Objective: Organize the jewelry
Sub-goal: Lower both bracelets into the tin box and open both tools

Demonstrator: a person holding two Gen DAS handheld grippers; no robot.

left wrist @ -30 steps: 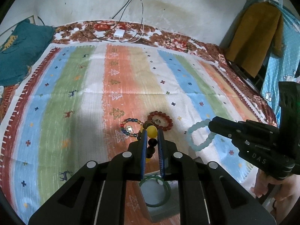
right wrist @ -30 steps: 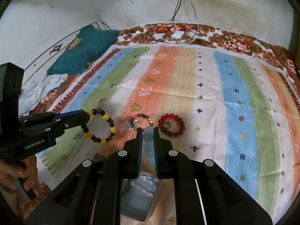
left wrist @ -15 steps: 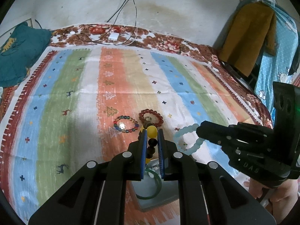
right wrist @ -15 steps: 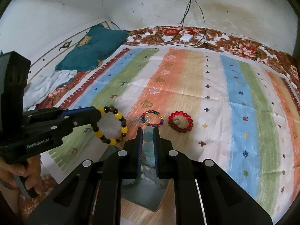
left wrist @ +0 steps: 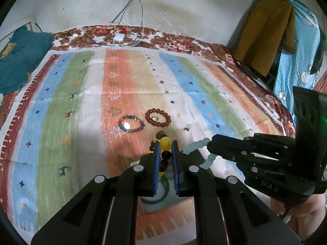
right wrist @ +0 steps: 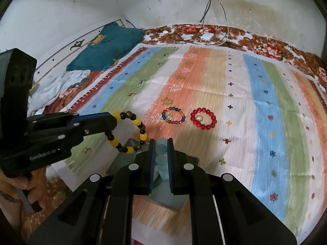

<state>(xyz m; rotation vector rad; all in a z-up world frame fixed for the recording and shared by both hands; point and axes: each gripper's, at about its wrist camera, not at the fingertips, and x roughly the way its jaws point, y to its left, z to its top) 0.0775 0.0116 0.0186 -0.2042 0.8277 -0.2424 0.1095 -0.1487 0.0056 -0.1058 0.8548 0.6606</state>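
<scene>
Glossy round beads: amber-and-brown bracelet (left wrist: 163,143) clamped in left hand-held gripper (left wrist: 165,143), frosted aqua bracelet (right wrist: 161,151) in right hand-held gripper (right wrist: 161,143).

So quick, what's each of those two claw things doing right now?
Left gripper: closed on the yellow-and-brown bead bracelet.
Right gripper: closed on the pale blue bead bracelet.

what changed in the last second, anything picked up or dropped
Nothing picked up or dropped. Both tools drew back toward the box. The left tool stays shut on the yellow-and-brown bracelet, the right tool on the pale blue bracelet.
</scene>
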